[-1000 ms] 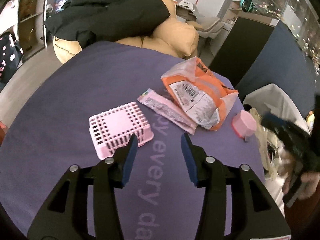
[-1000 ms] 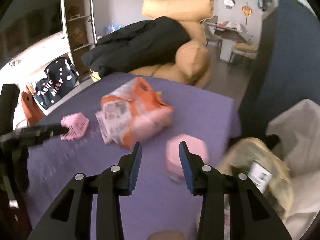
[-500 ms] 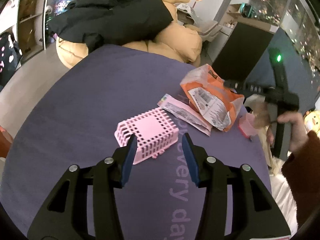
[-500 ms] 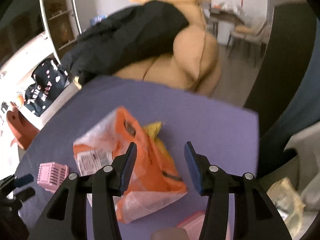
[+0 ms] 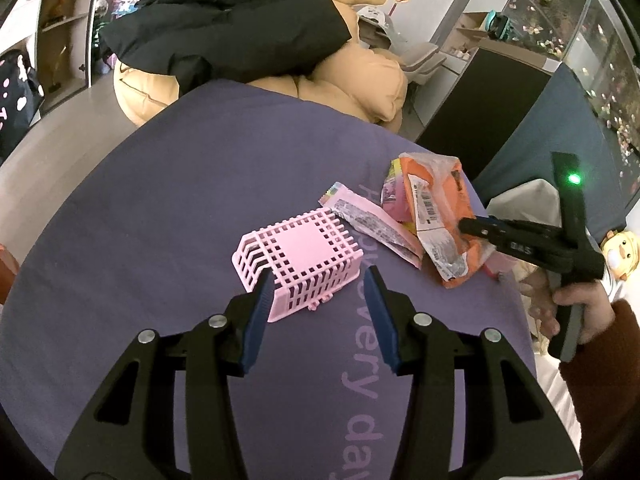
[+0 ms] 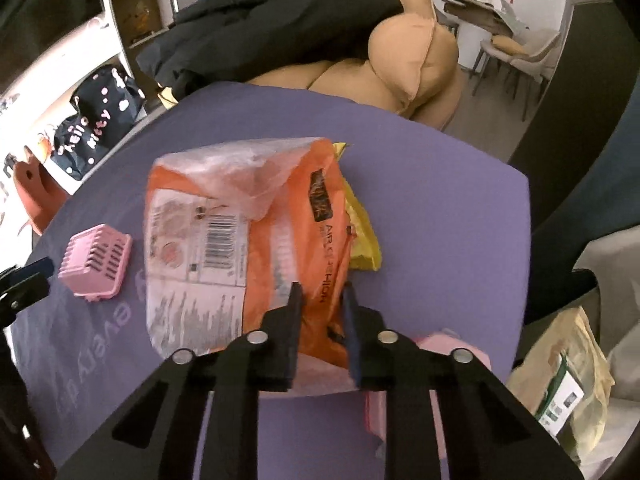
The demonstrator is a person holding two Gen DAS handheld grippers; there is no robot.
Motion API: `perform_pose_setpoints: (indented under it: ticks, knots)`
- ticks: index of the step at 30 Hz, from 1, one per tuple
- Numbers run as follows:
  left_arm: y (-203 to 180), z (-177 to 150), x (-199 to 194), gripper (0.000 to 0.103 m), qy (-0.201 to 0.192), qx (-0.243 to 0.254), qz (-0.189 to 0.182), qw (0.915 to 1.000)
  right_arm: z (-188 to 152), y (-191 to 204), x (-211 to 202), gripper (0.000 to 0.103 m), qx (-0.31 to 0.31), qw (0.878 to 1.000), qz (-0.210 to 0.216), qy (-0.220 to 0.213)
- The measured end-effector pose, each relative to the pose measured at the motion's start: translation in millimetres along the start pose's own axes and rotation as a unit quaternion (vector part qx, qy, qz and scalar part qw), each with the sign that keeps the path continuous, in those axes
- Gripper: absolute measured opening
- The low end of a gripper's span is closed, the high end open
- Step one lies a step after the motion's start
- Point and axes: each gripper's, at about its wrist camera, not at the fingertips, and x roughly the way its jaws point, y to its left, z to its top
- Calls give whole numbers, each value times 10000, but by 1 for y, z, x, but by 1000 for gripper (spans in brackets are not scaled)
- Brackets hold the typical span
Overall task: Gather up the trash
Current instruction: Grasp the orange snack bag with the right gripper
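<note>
Two grippers are at work over the purple-covered counter (image 5: 168,200). The right gripper (image 6: 322,304) has its jaws narrowed around the near edge of the orange snack bag (image 6: 256,236), film bunched between them; whether they have fully clamped it I cannot tell, though they look to be gripping it. A yellow wrapper (image 6: 362,236) pokes out just beyond the right jaw, under the bag, and a pink wrapper (image 5: 372,226) lies to the left of the bag. The left gripper (image 5: 320,304) hovers with jaws spread wide, the upturned pink slotted basket (image 5: 300,258) just ahead of and between them, untouched. To do this pinch well, I would close firmly on a doubled fold of film, not a single slippery layer, then lift slowly so the yellow wrapper does not drag along, and carry the bag right toward the sack (image 6: 568,376) off the counter's edge. Half a second ago the right jaws stood wide above the bag; they have since dropped and narrowed on its edge. The left gripper has eased slightly nearer the basket, its jaws just as wide.
</note>
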Motion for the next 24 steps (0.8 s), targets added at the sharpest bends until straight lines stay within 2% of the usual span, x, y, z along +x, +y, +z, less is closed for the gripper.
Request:
perform_pose_setpoints:
  ticks: [7, 12, 18, 24]
  knots:
    - [0, -1, 4, 44, 28, -75, -37, 10000, -27, 4, -49, 14, 68, 9983, -282, -511]
    - [-7, -2, 6, 44, 74, -12, -157, 9998, -39, -1, -81, 13, 319, 9966, -236, -717]
    - [-16, 0, 7, 44, 70, 97, -260, 9996, -72, -1, -102, 13, 425, 9958, -293, -761]
    - [-35, 9, 15, 44, -2, 405, -549, 9977, -120, -7, -110, 13, 722, 9949, -237, -665]
